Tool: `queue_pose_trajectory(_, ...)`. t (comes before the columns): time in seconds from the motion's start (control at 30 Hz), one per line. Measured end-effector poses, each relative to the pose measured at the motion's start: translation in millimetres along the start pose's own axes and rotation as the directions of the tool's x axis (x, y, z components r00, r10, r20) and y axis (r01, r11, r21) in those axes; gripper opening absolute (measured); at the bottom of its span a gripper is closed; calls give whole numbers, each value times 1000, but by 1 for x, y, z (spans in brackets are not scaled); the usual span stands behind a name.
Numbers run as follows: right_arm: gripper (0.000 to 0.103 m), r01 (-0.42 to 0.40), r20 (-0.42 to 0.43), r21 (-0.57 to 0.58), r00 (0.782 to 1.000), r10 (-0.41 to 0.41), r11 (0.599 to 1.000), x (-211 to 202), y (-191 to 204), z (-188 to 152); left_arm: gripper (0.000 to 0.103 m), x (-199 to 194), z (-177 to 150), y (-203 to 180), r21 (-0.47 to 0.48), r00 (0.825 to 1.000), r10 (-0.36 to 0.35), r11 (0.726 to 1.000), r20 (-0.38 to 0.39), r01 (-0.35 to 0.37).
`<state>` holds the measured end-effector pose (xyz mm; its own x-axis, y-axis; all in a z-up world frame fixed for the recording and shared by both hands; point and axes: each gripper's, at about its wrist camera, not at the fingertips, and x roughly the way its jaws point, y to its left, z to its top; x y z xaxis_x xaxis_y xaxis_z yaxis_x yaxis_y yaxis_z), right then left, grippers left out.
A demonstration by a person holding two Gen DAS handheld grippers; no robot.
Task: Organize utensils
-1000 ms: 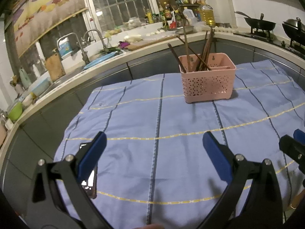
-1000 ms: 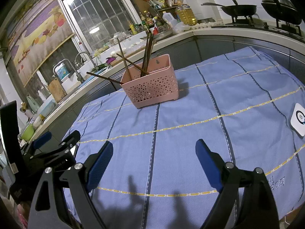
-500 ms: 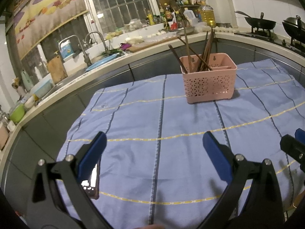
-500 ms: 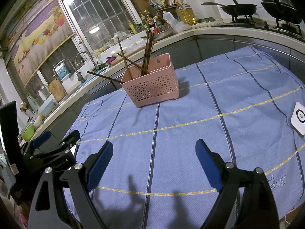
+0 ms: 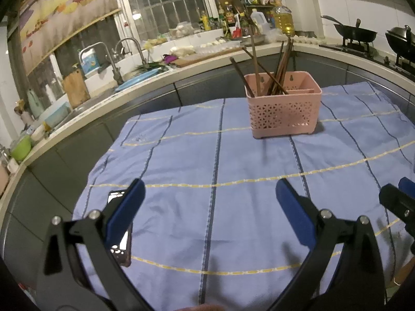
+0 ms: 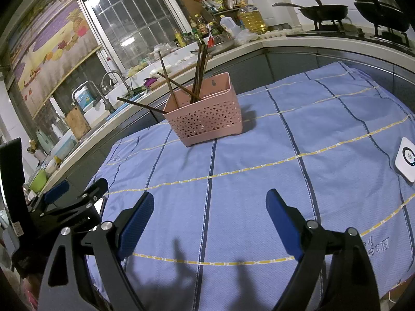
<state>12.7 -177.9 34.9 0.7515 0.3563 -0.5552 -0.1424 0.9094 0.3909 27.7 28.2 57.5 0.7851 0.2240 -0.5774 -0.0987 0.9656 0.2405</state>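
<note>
A pink perforated utensil basket [image 5: 284, 112] stands at the far side of the blue striped cloth [image 5: 207, 171]; it also shows in the right wrist view [image 6: 207, 119]. Several dark wooden chopsticks [image 5: 278, 64] stand in it, leaning at different angles [image 6: 197, 72]. My left gripper [image 5: 210, 197] is open and empty, low over the cloth's near part. My right gripper [image 6: 208, 207] is open and empty, beside the left gripper [image 6: 64, 204], which shows at its left.
A phone [image 5: 120, 235] lies on the cloth under my left finger. A white square device [image 6: 406, 159] lies at the cloth's right edge. A kitchen counter with sink [image 5: 122, 59], bottles [image 5: 282, 18] and woks [image 6: 324, 11] curves behind the table.
The left gripper's view has shifted slightly; the basket sits a bit lower and closer in it. The right gripper has barely moved. Both stay open and empty.
</note>
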Motion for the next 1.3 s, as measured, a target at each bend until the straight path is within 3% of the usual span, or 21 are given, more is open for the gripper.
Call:
queue_pose_trajectory(1.0,87,-6,-4,-1,1000,6,1000,-1,4,-4,97,-1,0,2,-14,1000,-16,1000,13,17)
queue_pose_trajectory(1.3,87,-25,9,2,1000,25,1000,-2,7,-7,97,2,-1,1,-19,1000,-14,1000,-25,14)
